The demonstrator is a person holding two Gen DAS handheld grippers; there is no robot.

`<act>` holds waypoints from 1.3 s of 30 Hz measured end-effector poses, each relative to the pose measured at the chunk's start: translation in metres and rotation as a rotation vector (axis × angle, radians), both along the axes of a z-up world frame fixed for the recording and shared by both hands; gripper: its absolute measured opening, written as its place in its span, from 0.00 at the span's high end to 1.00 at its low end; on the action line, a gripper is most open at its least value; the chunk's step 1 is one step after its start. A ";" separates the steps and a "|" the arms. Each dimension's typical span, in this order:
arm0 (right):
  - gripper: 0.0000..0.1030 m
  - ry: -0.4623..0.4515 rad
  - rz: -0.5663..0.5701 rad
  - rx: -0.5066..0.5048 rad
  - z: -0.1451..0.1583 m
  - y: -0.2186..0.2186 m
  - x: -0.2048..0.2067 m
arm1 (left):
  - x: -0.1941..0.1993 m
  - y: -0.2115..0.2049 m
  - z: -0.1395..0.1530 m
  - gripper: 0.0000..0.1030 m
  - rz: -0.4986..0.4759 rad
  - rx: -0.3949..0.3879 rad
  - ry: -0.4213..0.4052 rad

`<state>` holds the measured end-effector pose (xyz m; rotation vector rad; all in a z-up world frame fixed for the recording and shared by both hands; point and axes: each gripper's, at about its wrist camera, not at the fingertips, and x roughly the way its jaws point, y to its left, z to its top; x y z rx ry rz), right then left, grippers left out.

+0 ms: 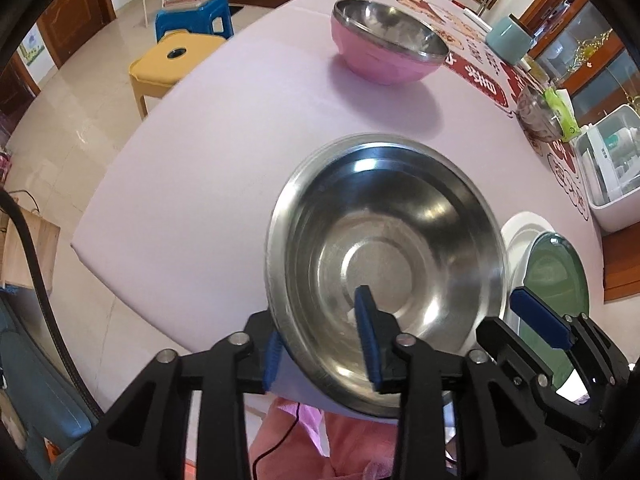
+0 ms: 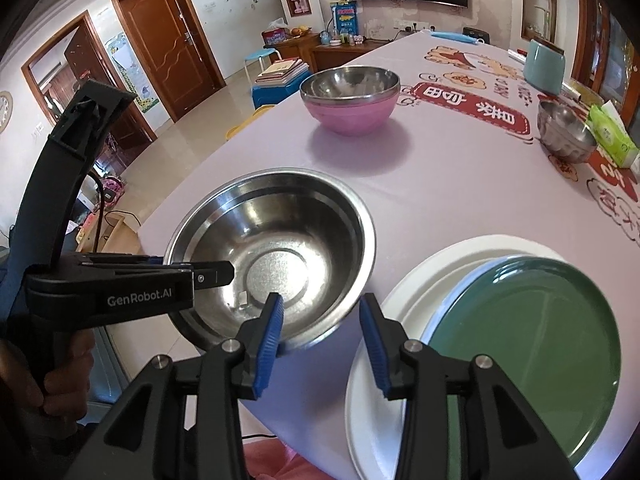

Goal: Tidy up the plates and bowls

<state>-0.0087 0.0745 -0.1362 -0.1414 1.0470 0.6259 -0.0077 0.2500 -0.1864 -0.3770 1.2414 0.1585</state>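
The big steel bowl [image 1: 384, 276] sits on the lilac tablecloth [image 1: 224, 160] near the table's front edge, and everything else is easiest to place off that bowl.

The left gripper [image 1: 320, 344] straddles the bowl's near-left rim: one blue pad is outside the wall, the other inside the basin. The jaws stand partly apart, and I can see a gap on both sides of the rim, so it looks like nothing is actually pinched. A hand [image 2: 60, 384] holds that gripper's handle down at the table's edge.

The right gripper [image 2: 320, 340] hangs over the bowl's near-right side. Its left pad sits at the rim, its right pad is out over the cloth between the bowl and the plates. Jaws are partly open, and as far as I can tell the pads press on nothing.

Just right of the bowl there's a stack of plates: a green plate [image 2: 532, 356] on top of a white plate [image 2: 372, 400], with a pale rim peeking out between them.

Further back from the bowl, well apart, stands a pink bowl [image 2: 350, 114] with a steel bowl nested inside. Off to the back right sits a small fluted steel bowl [image 2: 566, 130] next to a green tissue pack [image 2: 612, 136].
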 end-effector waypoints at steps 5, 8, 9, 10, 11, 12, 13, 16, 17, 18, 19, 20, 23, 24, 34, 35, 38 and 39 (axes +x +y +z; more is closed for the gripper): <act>0.50 -0.030 -0.019 -0.005 0.007 -0.005 0.003 | 0.006 0.003 0.011 0.47 -0.001 0.012 -0.029; 0.49 -0.046 -0.037 -0.009 0.012 -0.009 0.005 | 0.011 0.003 0.018 0.38 -0.014 0.018 -0.041; 0.49 -0.052 -0.043 -0.010 0.014 -0.011 0.006 | 0.013 0.002 0.020 0.37 -0.021 0.022 -0.045; 0.49 -0.059 -0.049 -0.011 0.016 -0.012 0.007 | 0.015 0.002 0.024 0.37 -0.027 0.028 -0.053; 0.47 -0.066 -0.056 -0.011 0.018 -0.014 0.007 | 0.017 0.001 0.026 0.36 -0.028 0.030 -0.059; 0.46 -0.073 -0.065 -0.011 0.021 -0.016 0.010 | 0.020 0.002 0.029 0.35 -0.029 0.032 -0.069; 0.43 -0.078 -0.071 -0.010 0.023 -0.017 0.012 | 0.022 0.002 0.032 0.34 -0.030 0.033 -0.076; 0.40 -0.093 -0.094 -0.003 0.029 -0.022 0.018 | 0.028 0.005 0.039 0.32 -0.030 0.035 -0.095; 0.40 -0.096 -0.100 -0.002 0.030 -0.024 0.020 | 0.029 0.005 0.041 0.31 -0.031 0.035 -0.100; 0.40 -0.097 -0.107 0.000 0.031 -0.025 0.023 | 0.032 0.007 0.043 0.31 -0.033 0.036 -0.104; 0.40 -0.097 -0.115 0.002 0.032 -0.026 0.027 | 0.035 0.008 0.044 0.31 -0.034 0.037 -0.106; 0.40 -0.095 -0.122 0.007 0.033 -0.027 0.030 | 0.037 0.008 0.045 0.30 -0.035 0.039 -0.106; 0.39 -0.087 -0.138 0.018 0.033 -0.029 0.042 | 0.045 0.012 0.048 0.29 -0.041 0.046 -0.104; 0.39 -0.084 -0.142 0.020 0.033 -0.029 0.046 | 0.048 0.013 0.049 0.29 -0.042 0.049 -0.103; 0.39 -0.009 -0.164 0.106 0.033 -0.022 0.093 | 0.094 0.034 0.062 0.24 -0.065 0.081 -0.099; 0.39 -0.005 -0.167 0.118 0.034 -0.021 0.098 | 0.099 0.036 0.063 0.23 -0.069 0.086 -0.100; 0.39 0.004 -0.182 0.145 0.036 -0.016 0.116 | 0.118 0.041 0.063 0.23 -0.079 0.097 -0.100; 0.39 0.006 -0.183 0.152 0.036 -0.015 0.119 | 0.125 0.043 0.064 0.23 -0.080 0.093 -0.097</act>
